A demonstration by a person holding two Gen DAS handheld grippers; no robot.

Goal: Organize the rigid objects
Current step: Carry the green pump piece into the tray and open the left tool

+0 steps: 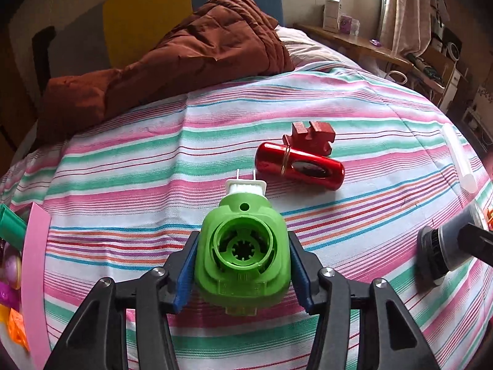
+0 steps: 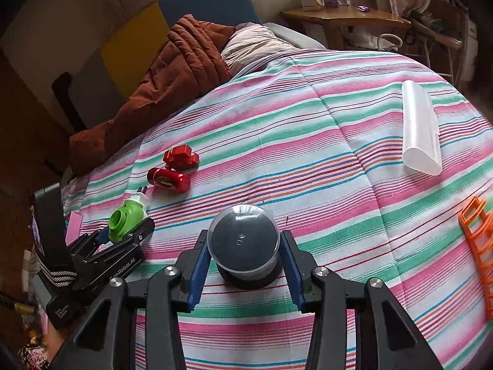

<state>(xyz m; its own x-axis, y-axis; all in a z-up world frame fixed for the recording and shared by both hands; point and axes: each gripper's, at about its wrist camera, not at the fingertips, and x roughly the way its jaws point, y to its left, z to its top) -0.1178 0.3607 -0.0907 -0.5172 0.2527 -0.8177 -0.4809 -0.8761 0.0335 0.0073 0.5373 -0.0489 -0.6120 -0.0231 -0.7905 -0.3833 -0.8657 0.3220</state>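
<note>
I see my 2 grippers angled down at the striped bedspread (image 1: pixel 354 222), left gripper (image 1: pixel 243 262) clamped on the green plug-in device (image 1: pixel 243 246), right gripper (image 2: pixel 245 260) squeezing the dark domed jar (image 2: pixel 243 240).

Matt green plastic plug device (image 1: pixel 242 252), glossy red metallic cylinder (image 1: pixel 299 165), striped woven cloth bedsheet (image 1: pixel 123 160).
</note>
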